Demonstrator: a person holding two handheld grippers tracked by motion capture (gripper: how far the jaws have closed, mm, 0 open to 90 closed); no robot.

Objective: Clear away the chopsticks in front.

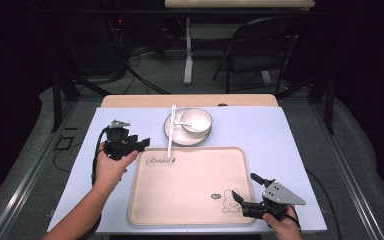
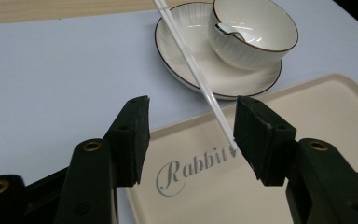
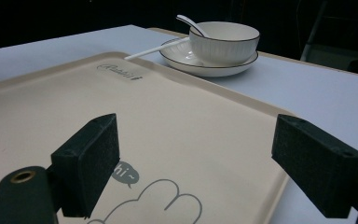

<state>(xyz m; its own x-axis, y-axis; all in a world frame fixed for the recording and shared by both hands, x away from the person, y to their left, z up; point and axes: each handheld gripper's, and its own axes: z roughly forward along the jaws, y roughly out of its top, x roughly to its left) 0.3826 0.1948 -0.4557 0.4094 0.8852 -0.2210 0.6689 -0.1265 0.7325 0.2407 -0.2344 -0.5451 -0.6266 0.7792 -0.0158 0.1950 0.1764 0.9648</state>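
Observation:
A beige tray [image 1: 190,190] printed "Rabbit" lies at the front middle of the table. Behind it a white plate [image 1: 185,141] carries a white bowl [image 1: 196,119] with a spoon [image 1: 182,123] in it. White chopsticks [image 1: 171,131] lie across the plate's left rim, their tips on the tray's far edge. My left gripper [image 1: 142,142] hovers at the tray's far left corner, open, with the chopsticks [image 2: 200,79] running past its right jaw and nothing gripped. My right gripper [image 1: 245,187] is open over the tray's near right corner, by the rabbit drawing [image 3: 168,200].
A pale blue mat [image 1: 280,135] covers the table, with a wooden strip [image 1: 190,100] along its far edge. Beyond the table stand a folding chair [image 1: 260,40] and a desk leg [image 1: 187,50], with cables on the floor.

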